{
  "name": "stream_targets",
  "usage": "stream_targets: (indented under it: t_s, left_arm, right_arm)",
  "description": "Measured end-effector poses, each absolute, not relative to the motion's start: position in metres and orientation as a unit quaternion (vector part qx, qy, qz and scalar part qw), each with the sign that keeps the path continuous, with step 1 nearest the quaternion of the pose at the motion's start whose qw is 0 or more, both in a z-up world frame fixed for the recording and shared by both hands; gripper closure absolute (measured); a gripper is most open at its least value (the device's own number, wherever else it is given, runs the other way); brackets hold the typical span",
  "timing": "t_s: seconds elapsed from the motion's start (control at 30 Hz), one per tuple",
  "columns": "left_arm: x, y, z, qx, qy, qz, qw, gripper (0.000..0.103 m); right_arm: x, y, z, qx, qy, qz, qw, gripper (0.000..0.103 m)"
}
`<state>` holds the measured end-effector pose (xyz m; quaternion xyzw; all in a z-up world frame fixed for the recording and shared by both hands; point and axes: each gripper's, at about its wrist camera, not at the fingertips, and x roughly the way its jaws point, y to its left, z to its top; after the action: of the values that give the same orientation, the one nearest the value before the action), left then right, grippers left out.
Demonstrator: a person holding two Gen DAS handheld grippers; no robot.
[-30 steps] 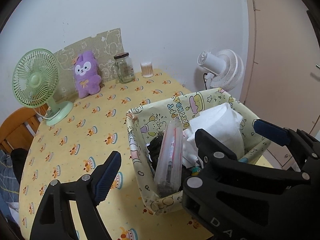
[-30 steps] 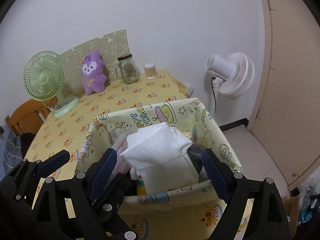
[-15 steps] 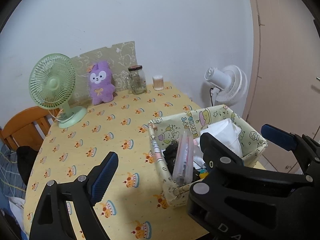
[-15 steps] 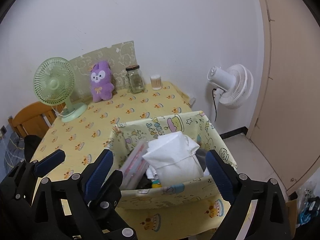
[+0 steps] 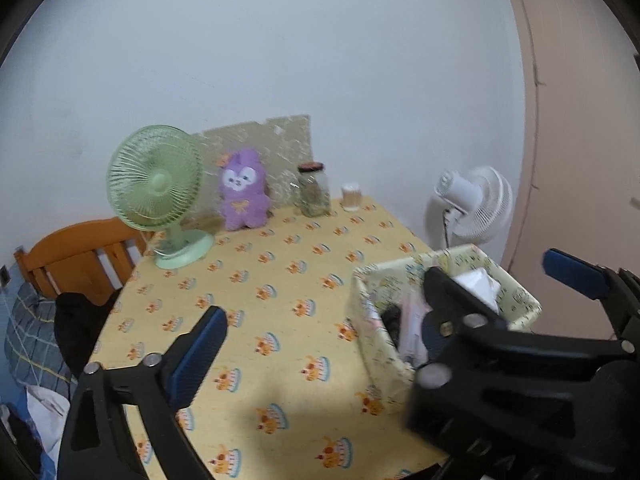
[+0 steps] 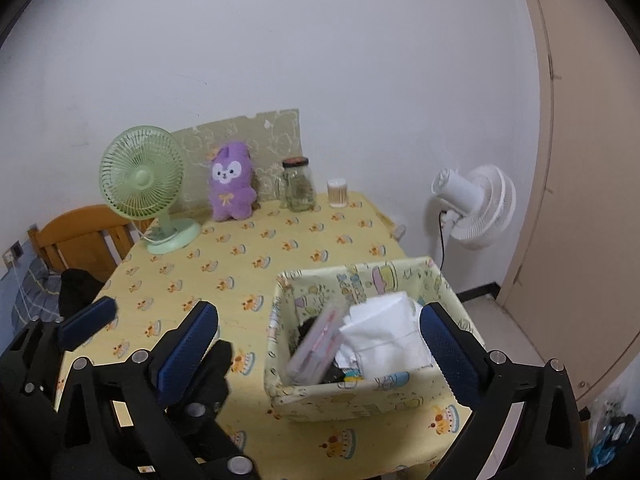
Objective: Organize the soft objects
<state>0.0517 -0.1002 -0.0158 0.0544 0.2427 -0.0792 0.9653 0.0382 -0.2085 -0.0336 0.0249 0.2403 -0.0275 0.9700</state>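
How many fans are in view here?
2: a green fan standing on the table's far left corner, and a white fan beyond the table's right edge, near the wall. None seem hidden.

My left gripper [image 5: 384, 312] is matte black plastic, two angular fingers with cut-out webbing, each tipped with a ribbed blue pad [image 5: 196, 356]. Round silver screws dot the joints. My right gripper [image 6: 320, 344] is built the same: black struts, silver screw heads, textured blue pads [image 6: 448, 348] on the inner faces.
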Motion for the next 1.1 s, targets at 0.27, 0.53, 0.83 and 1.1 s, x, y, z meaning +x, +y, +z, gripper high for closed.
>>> stream_targets:
  t_s: [0.27, 0.53, 0.83, 1.1]
  left_arm:
    - [0.042, -0.058, -0.003, 0.045, 0.223, -0.044, 0.973, 0.000]
    - [0.032, -0.018, 0.006, 0.035, 0.202, 0.000, 0.979, 0.000]
    - [0.026, 0.006, 0.007, 0.030, 0.197, 0.012, 0.980, 0.000]
    - [0.019, 0.018, 0.005, 0.011, 0.197, 0.018, 0.980, 0.000]
  right_arm:
    - [0.030, -0.186, -0.017, 0.016, 0.214, -0.026, 0.976, 0.001]
    - [0.025, -0.155, -0.005, 0.000, 0.195, -0.006, 0.981, 0.001]
    - [0.014, -0.138, 0.002, 0.007, 0.172, 0.000, 0.985, 0.001]
    - [0.010, -0.133, 0.001, 0.006, 0.175, 0.004, 0.985, 0.001]
